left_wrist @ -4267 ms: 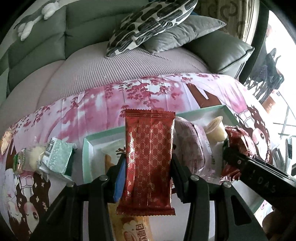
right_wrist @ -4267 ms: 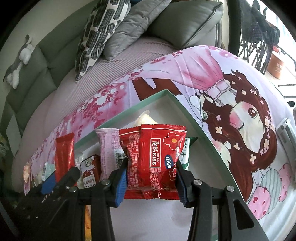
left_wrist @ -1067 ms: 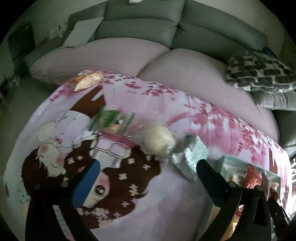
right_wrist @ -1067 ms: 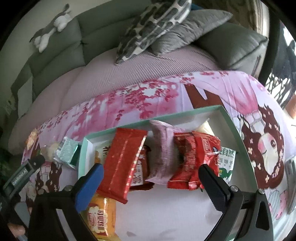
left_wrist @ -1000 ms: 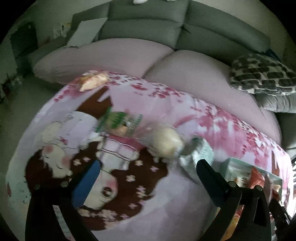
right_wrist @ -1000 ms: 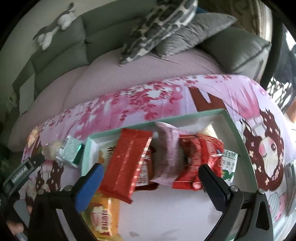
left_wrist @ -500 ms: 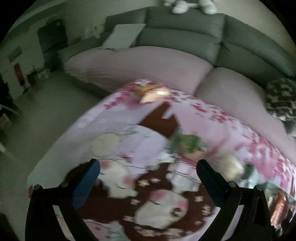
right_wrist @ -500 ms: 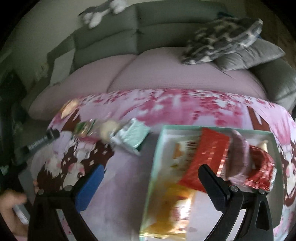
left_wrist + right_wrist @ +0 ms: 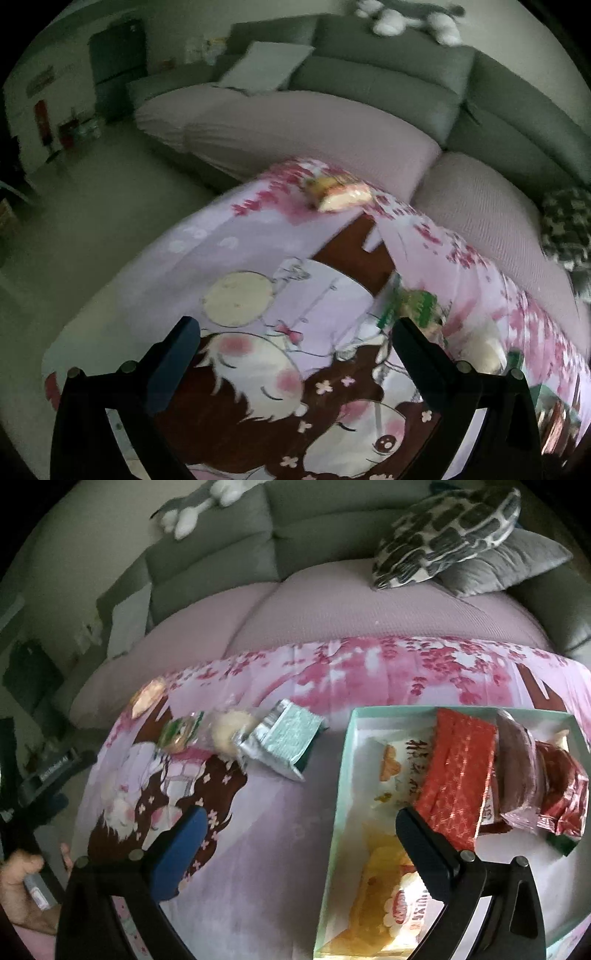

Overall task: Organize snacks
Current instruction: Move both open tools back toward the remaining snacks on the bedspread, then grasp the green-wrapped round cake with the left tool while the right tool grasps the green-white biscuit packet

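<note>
With both hand-held grippers gaping wide and empty, I should square my right hand-held gripper (image 9: 295, 834) over the green foil packet (image 9: 282, 742) before closing.

left gripper (image 9: 295, 332) open, empty, over cartoon cloth (image 9: 207, 236); orange snack (image 9: 343, 194) far edge.

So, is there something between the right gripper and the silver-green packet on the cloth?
Nothing visible stands in the way. The right gripper is open and empty over bare pink cloth, and the silver-green packet lies beyond it, left of the mint box, with a round pastry beside it.
</note>
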Demonstrator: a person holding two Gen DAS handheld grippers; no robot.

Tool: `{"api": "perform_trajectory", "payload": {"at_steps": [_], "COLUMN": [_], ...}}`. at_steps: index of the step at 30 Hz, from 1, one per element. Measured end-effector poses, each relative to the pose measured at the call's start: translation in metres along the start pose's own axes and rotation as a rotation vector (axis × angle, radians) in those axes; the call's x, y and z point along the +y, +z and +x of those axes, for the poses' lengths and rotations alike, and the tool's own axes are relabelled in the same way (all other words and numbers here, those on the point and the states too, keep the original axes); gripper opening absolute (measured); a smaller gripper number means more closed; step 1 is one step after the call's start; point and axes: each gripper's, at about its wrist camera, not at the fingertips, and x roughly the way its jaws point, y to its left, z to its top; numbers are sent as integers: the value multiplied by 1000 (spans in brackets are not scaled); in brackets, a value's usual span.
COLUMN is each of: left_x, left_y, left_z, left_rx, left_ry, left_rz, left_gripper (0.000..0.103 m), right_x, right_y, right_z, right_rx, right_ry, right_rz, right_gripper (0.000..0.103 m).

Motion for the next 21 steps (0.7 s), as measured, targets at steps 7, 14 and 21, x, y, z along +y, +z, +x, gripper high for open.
{"api": "perform_trajectory", "payload": {"at_steps": [7, 14, 21], "left_x": [-24, -34, -57], "left_y": [2, 16, 37], "left_z": [9, 31, 65], "left_rx": [30, 123, 260], "left_ry": [-106, -207, -318], "left_rz": [88, 95, 163], "left_gripper": [103, 103, 103], "right_x": [4, 24, 19], "right_y": [14, 55, 76], "right_z": [3, 20, 62], "right_rx": [10, 112, 240], "right_ry": [54, 107, 134], "right_rz": [28, 38, 149], "right_gripper": [101, 86, 73]}}
